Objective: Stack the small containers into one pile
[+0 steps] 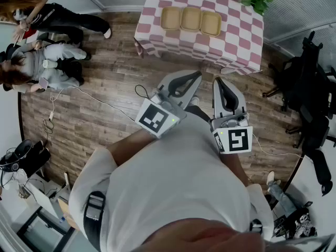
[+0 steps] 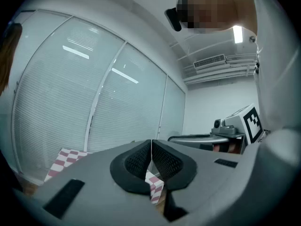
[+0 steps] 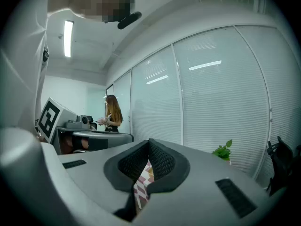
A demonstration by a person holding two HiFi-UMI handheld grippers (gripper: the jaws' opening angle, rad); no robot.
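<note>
Both tools are held at the waist, well apart from the pink-and-white checked table. The grey left gripper and the grey right gripper each have their jaws pressed together on nothing. The three shallow tan square containers lie straight ahead on the table, their row running left to right, and neither gripper looks clearly nearer.

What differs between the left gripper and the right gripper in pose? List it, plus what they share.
The left gripper slants diagonally toward the right gripper, which points almost straight at the checkered table. The left gripper's marker cube sits turned on a corner; the right gripper's marker cube sits nearly square. Shared: both jaws are together on nothing, short of the table.
</note>
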